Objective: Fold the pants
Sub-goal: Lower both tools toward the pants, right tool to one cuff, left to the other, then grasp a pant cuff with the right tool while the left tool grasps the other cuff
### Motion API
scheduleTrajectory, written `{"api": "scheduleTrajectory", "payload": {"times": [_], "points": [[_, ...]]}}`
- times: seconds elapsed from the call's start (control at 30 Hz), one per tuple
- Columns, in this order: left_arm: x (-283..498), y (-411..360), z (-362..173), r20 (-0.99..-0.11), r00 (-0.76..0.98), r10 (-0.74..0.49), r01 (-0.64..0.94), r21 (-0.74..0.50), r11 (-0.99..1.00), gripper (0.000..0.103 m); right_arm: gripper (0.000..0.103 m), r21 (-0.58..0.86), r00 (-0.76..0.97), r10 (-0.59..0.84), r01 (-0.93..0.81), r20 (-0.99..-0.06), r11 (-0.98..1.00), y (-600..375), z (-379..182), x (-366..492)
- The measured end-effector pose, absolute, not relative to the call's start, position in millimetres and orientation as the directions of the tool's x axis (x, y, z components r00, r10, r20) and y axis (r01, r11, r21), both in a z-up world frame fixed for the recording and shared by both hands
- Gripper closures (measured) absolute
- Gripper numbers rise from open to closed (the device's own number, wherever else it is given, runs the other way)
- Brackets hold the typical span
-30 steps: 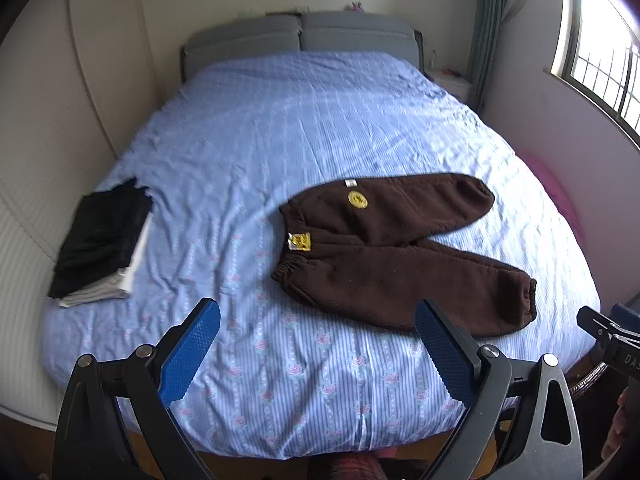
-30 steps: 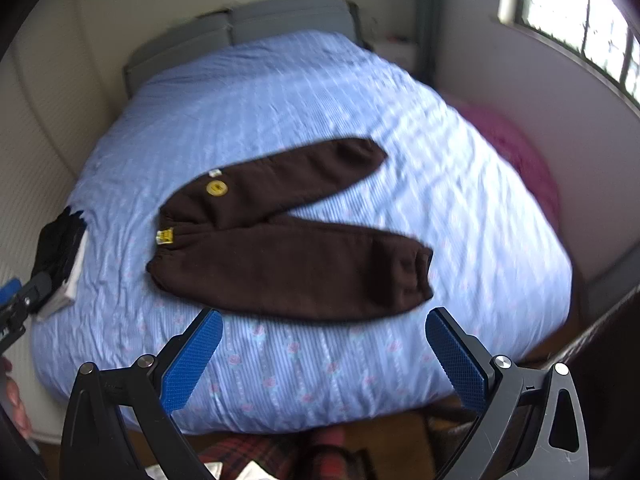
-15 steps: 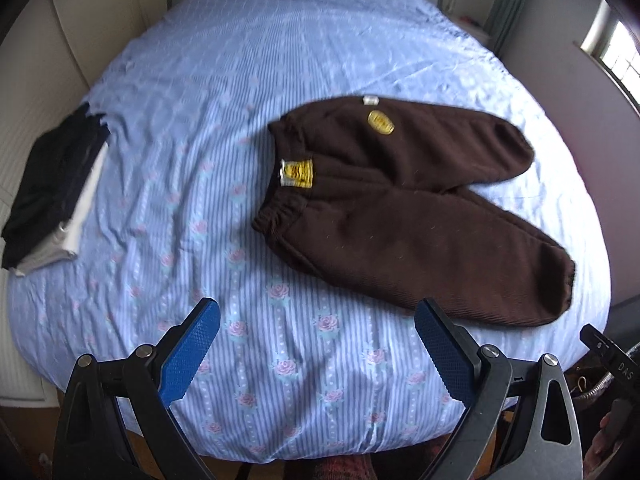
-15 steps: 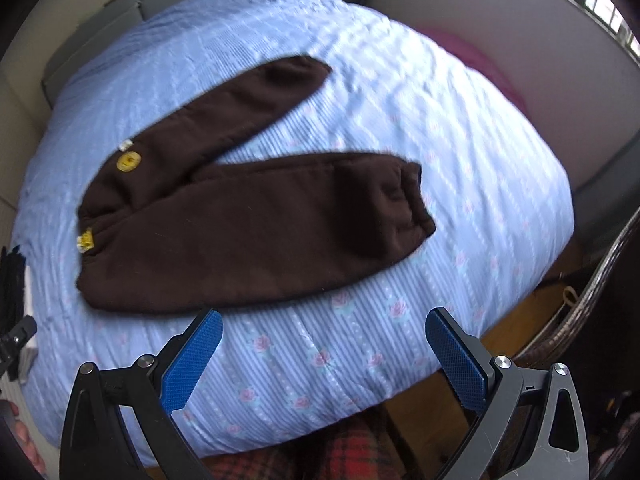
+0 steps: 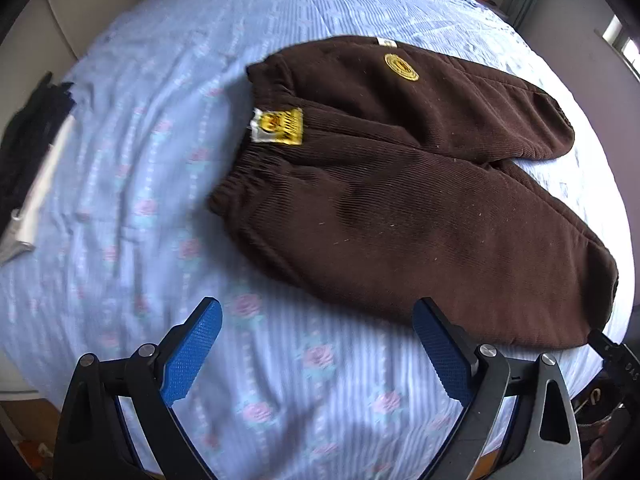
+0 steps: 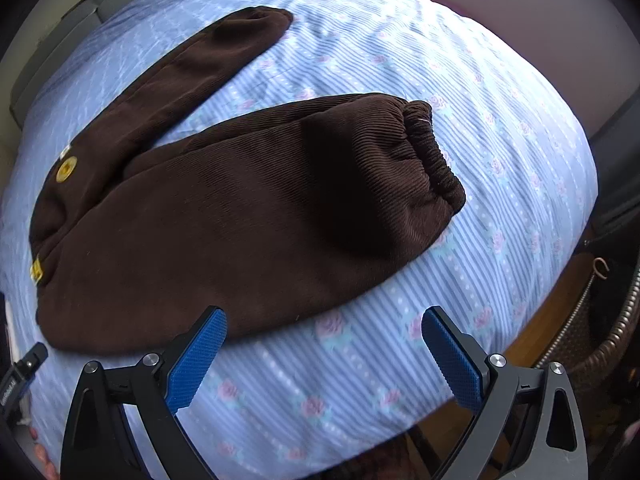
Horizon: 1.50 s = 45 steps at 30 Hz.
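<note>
Dark brown corduroy pants [image 5: 400, 200] lie flat on the blue striped bedsheet [image 5: 160, 160], legs spread in a V, waistband to the left with a yellow label [image 5: 278, 126] and a round yellow badge [image 5: 401, 67]. My left gripper [image 5: 316, 312] hovers open just above the sheet, near the waistband end of the near leg. In the right wrist view the pants [image 6: 240, 208] fill the middle, the near leg's elastic cuff [image 6: 432, 152] at the right. My right gripper [image 6: 324, 318] stands open over the near leg's front edge, nothing between its fingers.
A stack of folded black and white clothes [image 5: 32, 152] sits at the bed's left edge. A grey headboard [image 6: 60, 12] lies beyond. A wicker basket [image 6: 600, 332] and wooden floor [image 6: 532, 336] are past the bed's right edge.
Both grippers have moved down and closer to the pants, which now look much larger. Both stay open; the pants have not moved.
</note>
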State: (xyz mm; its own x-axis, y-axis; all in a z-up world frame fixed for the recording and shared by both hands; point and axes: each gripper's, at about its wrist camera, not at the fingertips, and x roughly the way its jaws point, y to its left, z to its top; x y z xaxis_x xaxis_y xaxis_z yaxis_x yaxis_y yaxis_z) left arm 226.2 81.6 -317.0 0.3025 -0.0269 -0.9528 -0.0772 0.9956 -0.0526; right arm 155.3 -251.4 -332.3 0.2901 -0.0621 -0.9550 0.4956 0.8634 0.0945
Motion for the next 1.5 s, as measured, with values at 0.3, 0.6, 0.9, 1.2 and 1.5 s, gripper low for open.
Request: {"api": "scheduleTrajectory", "payload": {"times": [0.3,0.6,0.9,1.2,1.5], "points": [[247,69,-359,-0.966,0.233,-0.113,-0.115,-0.143,0.983,0.013,0.008,0.090,0.285,-0.089,0.560,-0.955,0.824,-280,-358,168],[270,63,-380,-0.966,0.193,-0.174,-0.151,-0.205,0.967,0.035,0.027,0.080,0.248,-0.066,0.538,-0.966,0.839,-292,-387,194],[270,62,-322,-0.948,0.274,-0.160,-0.137,-0.203,0.970,0.073,0.080,0.186,0.358,-0.005,0.498,-0.934,0.847,-299,-327,219],[267,63,-223,-0.885,0.445,-0.133,-0.097,-0.196,0.976,0.077,0.081,0.364,0.550,0.080,0.430,-0.832,0.826,-308,-216,234],[252,58,-167,-0.869,0.470,-0.156,-0.138,-0.247,0.959,0.077,0.084,0.483,0.637,0.154,0.381,-0.755,0.789,-324,-148,240]]}}
